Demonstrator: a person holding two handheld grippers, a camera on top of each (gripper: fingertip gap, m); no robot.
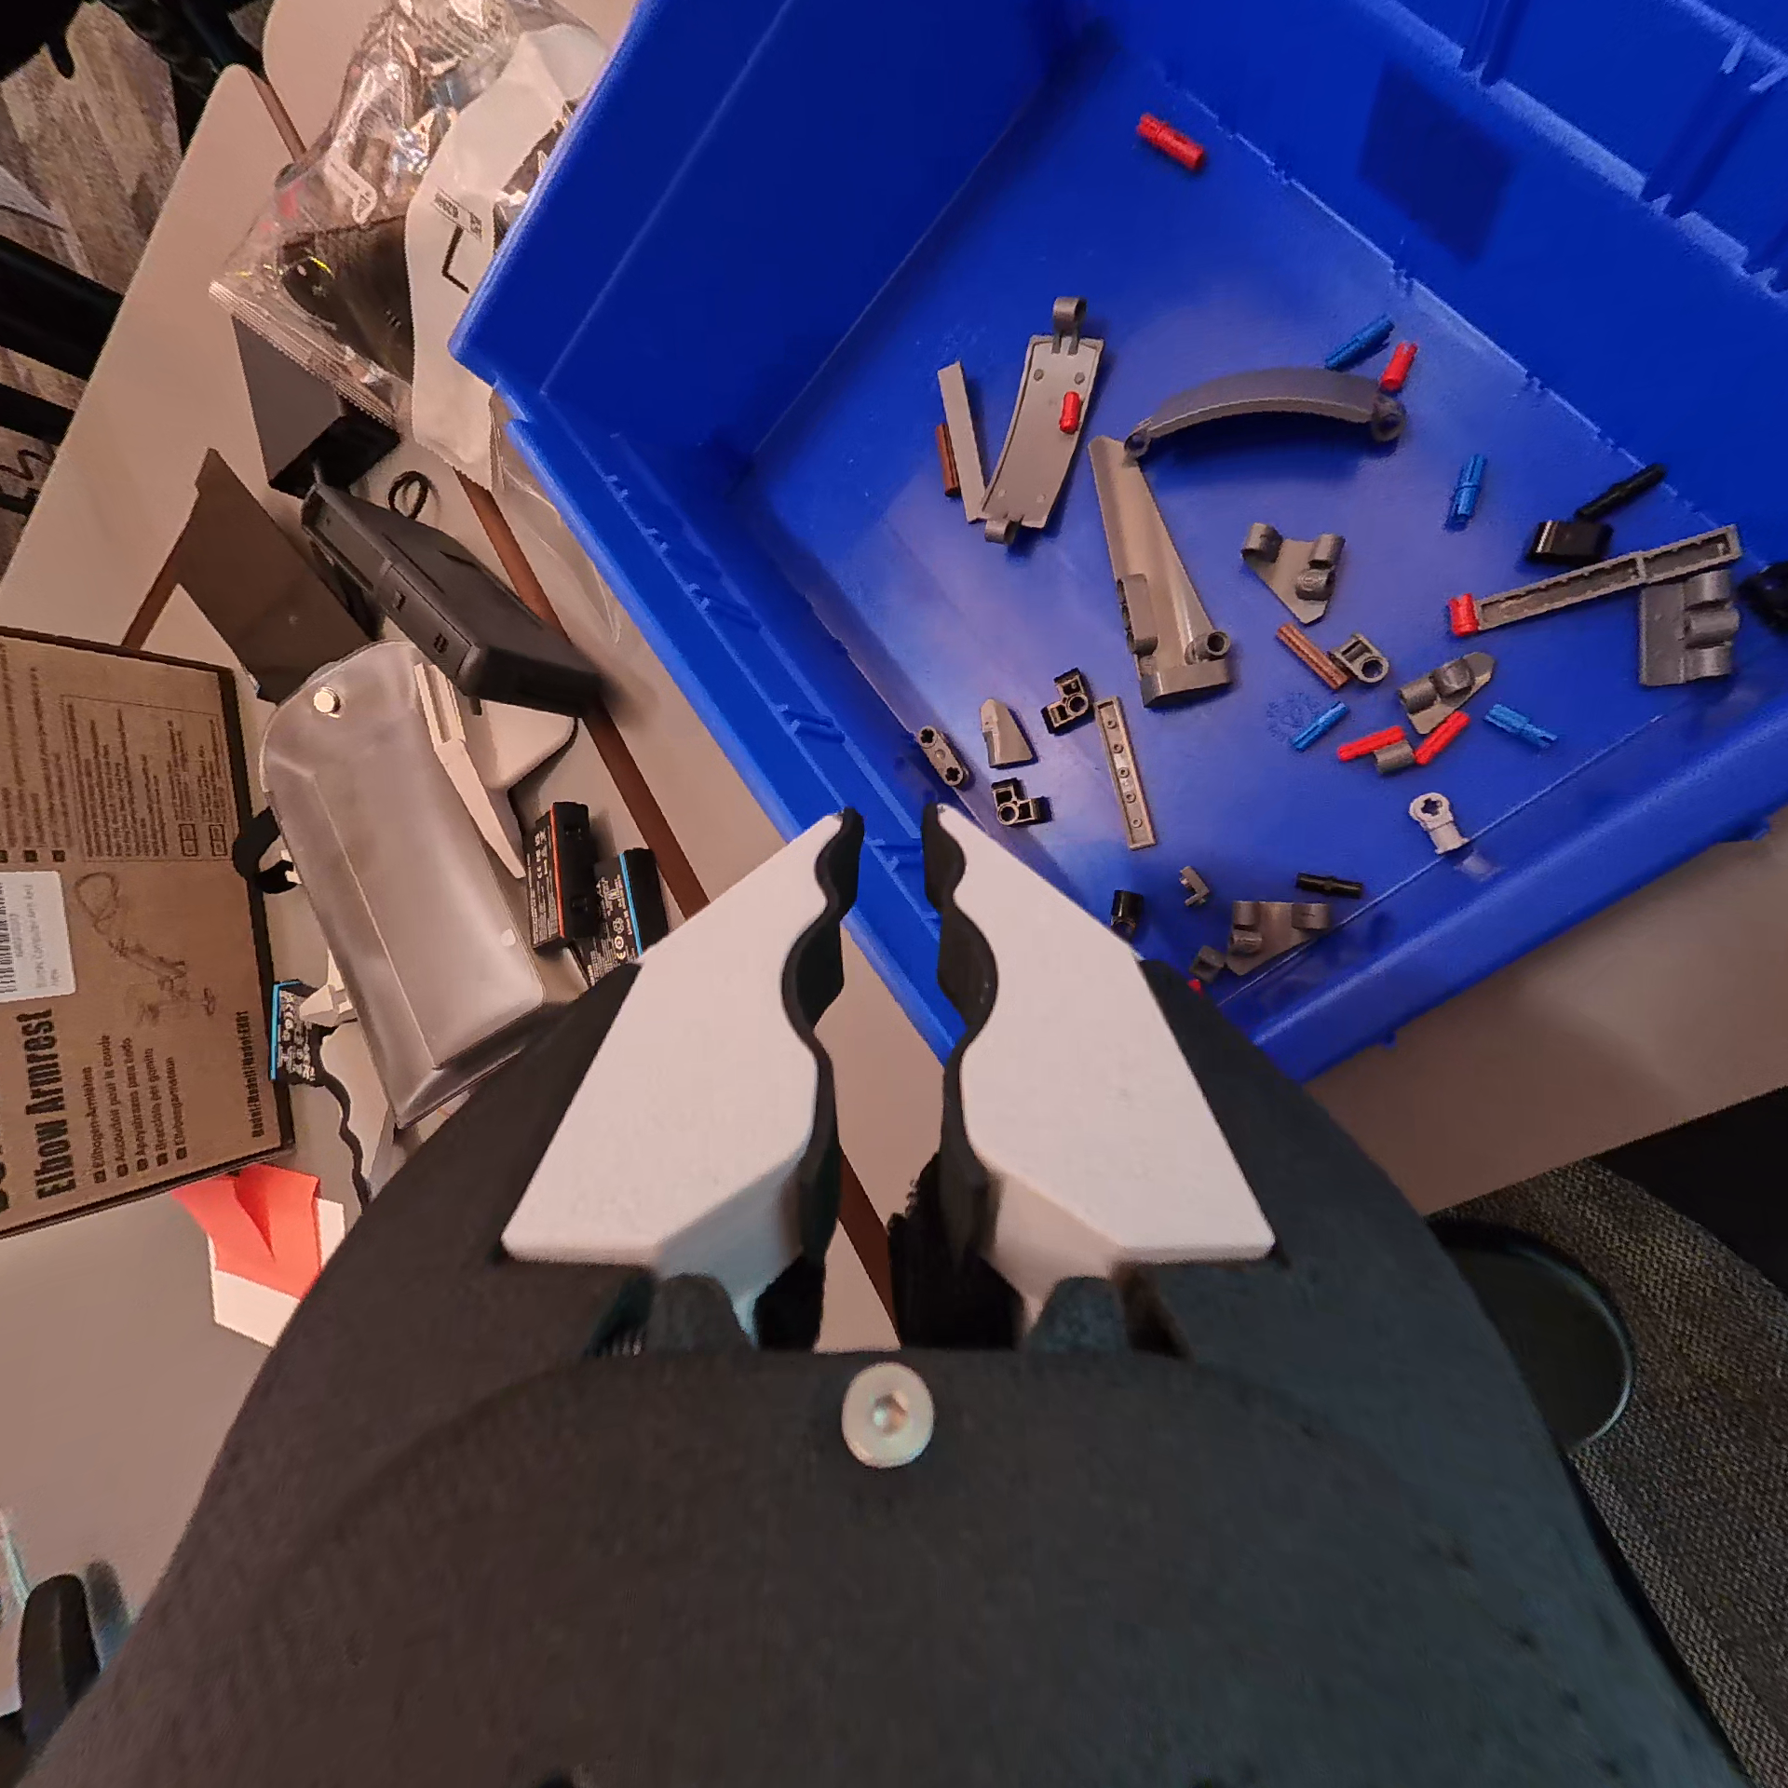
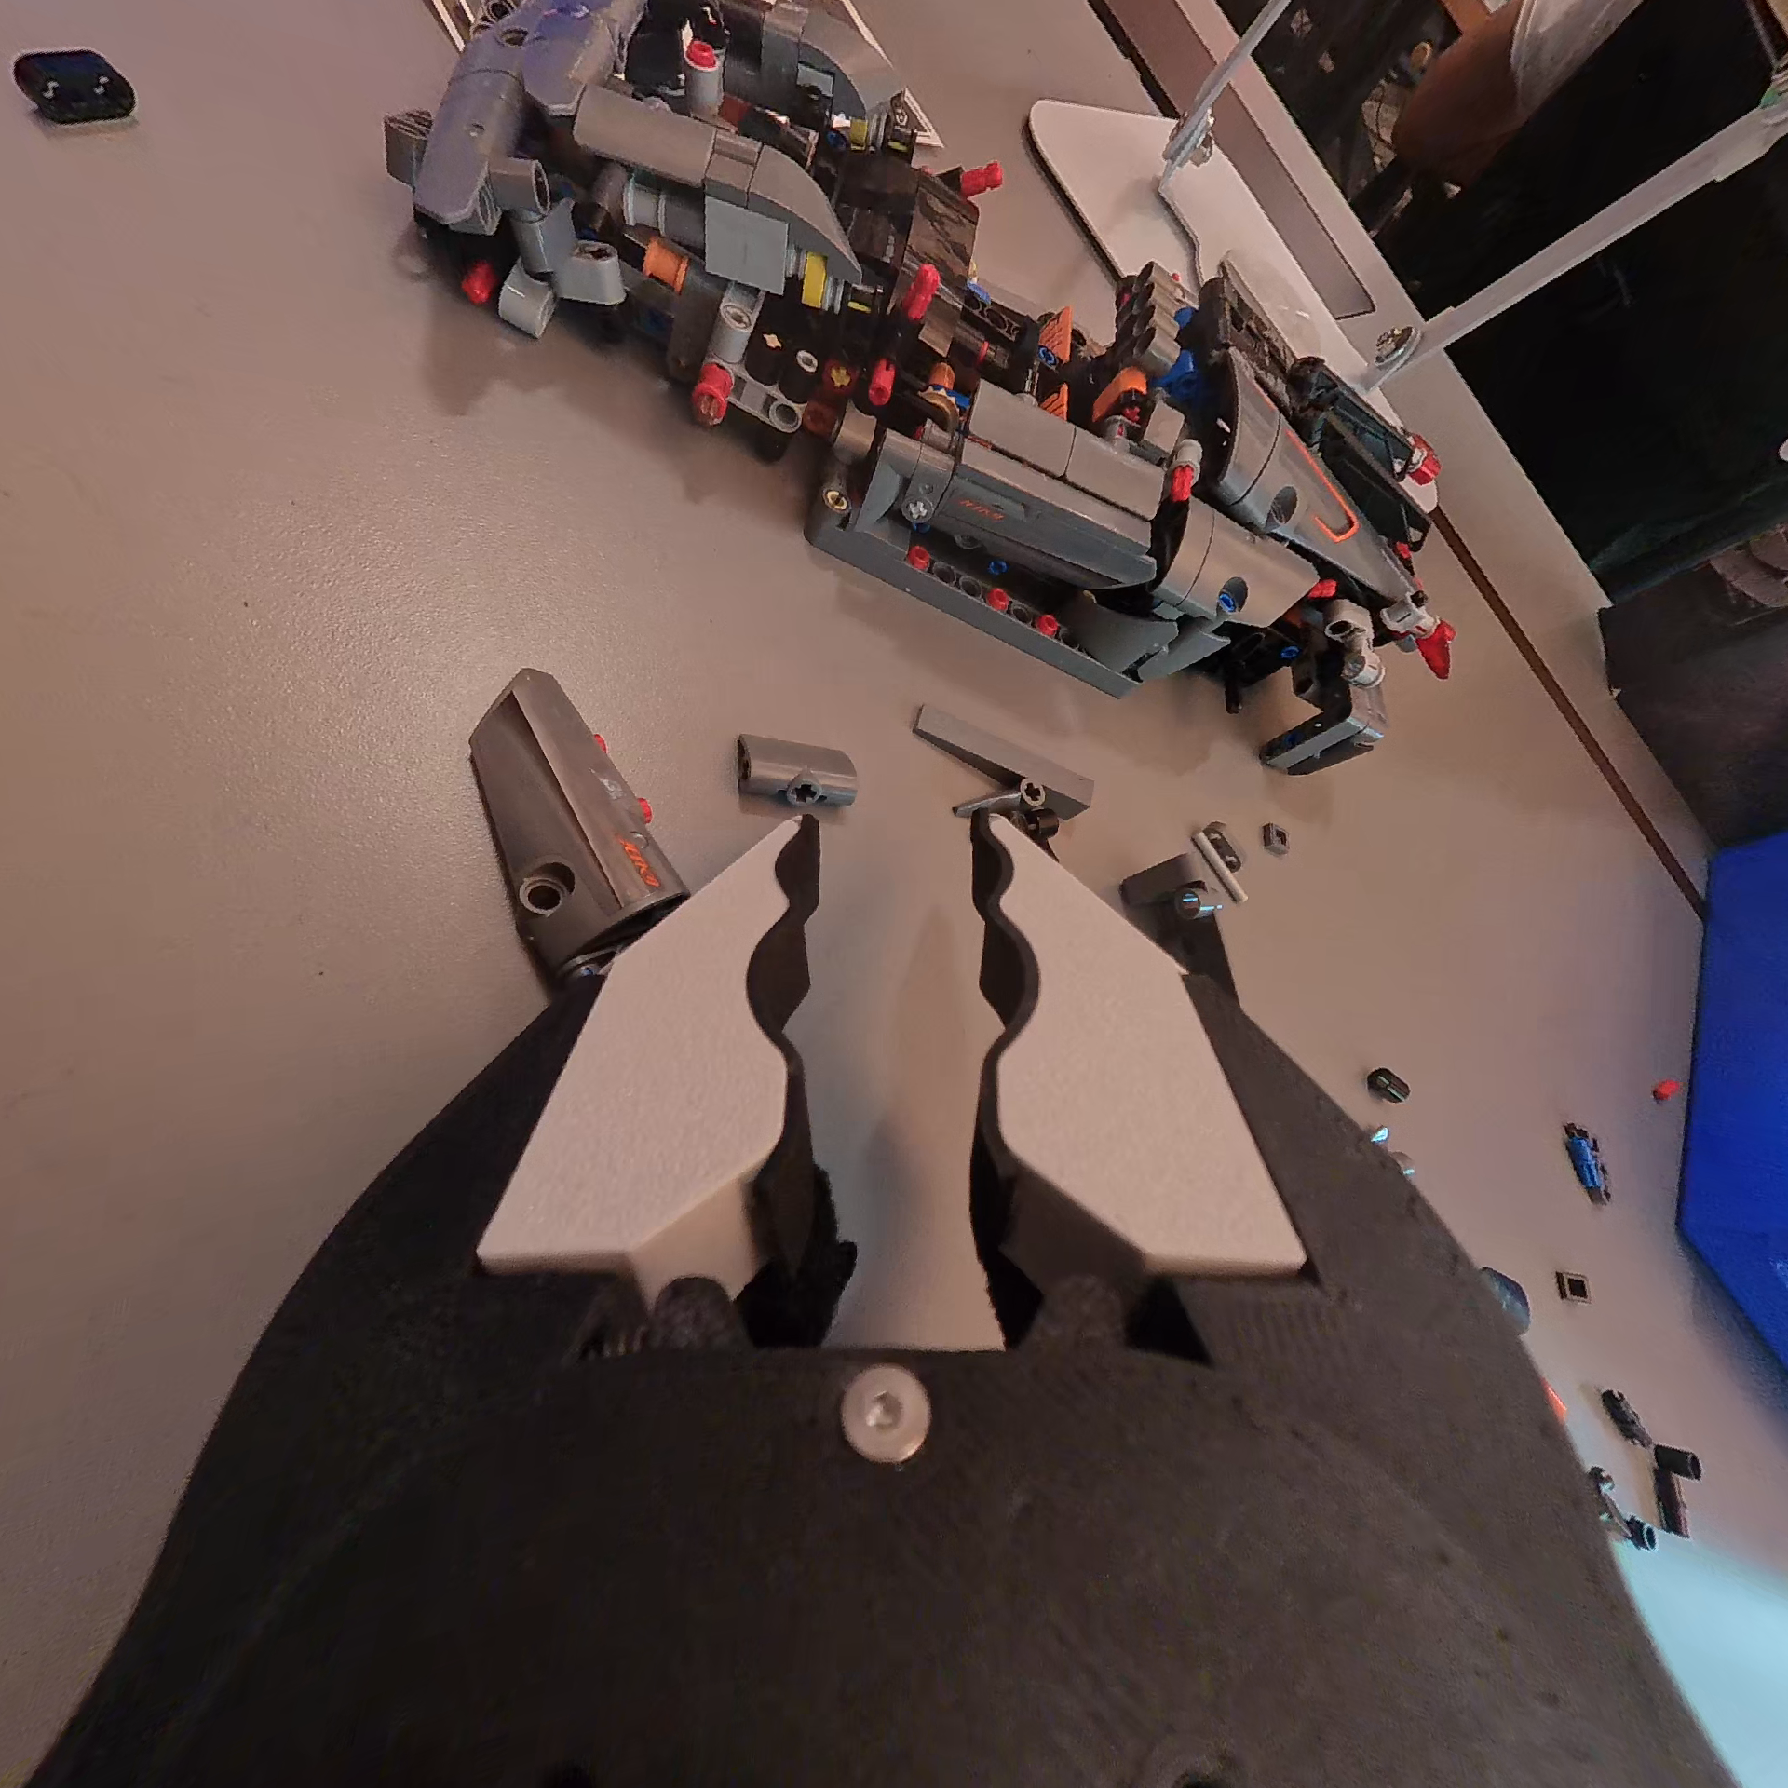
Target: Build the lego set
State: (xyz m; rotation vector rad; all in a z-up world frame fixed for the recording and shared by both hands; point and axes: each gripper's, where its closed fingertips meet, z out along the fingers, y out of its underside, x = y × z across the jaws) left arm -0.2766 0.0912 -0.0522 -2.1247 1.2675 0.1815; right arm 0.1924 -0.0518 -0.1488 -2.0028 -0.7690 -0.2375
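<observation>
In the left wrist view a blue bin (image 1: 619, 319) holds several loose grey, black, red and blue lego pieces, among them a curved grey panel (image 1: 1045, 426) and a grey arch (image 1: 1267, 402). My left gripper (image 1: 890, 822) is open and empty, above the bin's near wall. In the right wrist view a part-built grey and black lego car (image 2: 1016, 426) lies on the table. My right gripper (image 2: 890, 827) is open and empty, its tips just short of a small grey connector (image 2: 795, 769) and a grey wedge piece (image 2: 1006, 764). A dark grey panel with an orange marking (image 2: 571, 832) lies to its left.
Left of the bin lie a brown cardboard box (image 1: 126, 919), a grey pouch (image 1: 397, 890), batteries (image 1: 590, 890) and a black device (image 1: 445, 600). In the right wrist view small loose pieces (image 2: 1200, 871) dot the table at right, by the bin's blue edge (image 2: 1742, 1064). A white stand (image 2: 1161, 193) is behind the car. Some 50 cm of space lies between my two pairs of fingers.
</observation>
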